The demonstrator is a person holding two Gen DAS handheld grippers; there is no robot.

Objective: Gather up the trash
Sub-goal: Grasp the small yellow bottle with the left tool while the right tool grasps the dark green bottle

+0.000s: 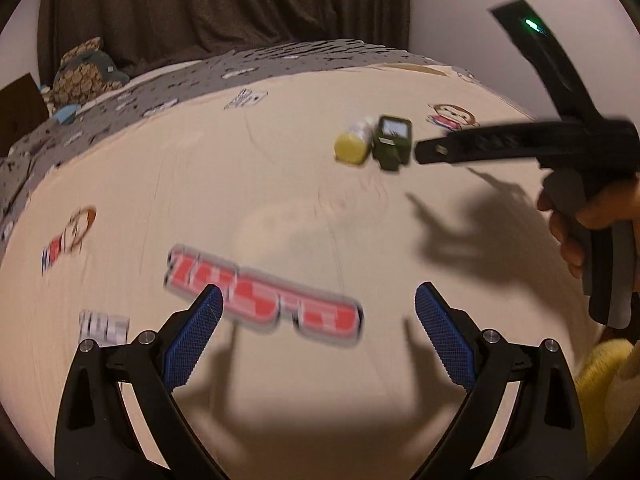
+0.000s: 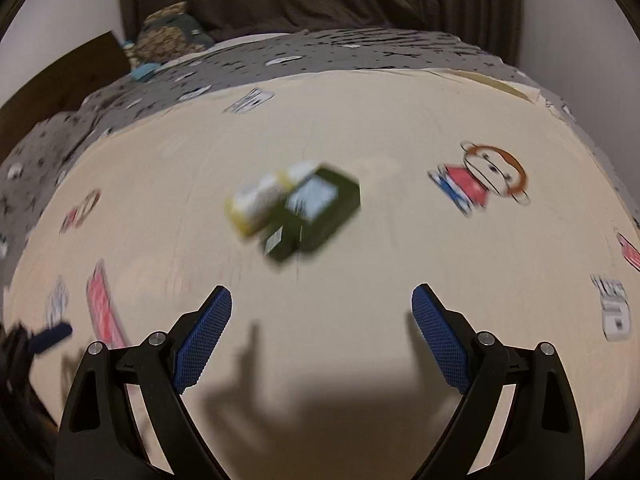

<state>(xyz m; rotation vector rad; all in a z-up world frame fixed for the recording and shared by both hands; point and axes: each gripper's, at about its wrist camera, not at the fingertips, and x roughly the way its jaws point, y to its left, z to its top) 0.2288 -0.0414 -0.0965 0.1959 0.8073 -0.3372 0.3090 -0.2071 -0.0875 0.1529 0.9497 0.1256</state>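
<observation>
Both the left gripper and the right gripper have jaws wide apart, empty. Beyond them on the cream printed bedsheet lie the trash items, touching — a dark green rectangular carton and a yellow-capped white tube, blurred.

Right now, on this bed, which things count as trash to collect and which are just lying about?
Likely part of the job:
- yellow-capped bottle, lying on its side
- dark green box, right beside it
- left gripper and right gripper, both open and empty

Just lying about:
- cream sheet with printed cartoons
- grey patterned blanket
- stuffed toy near the curtain
</observation>
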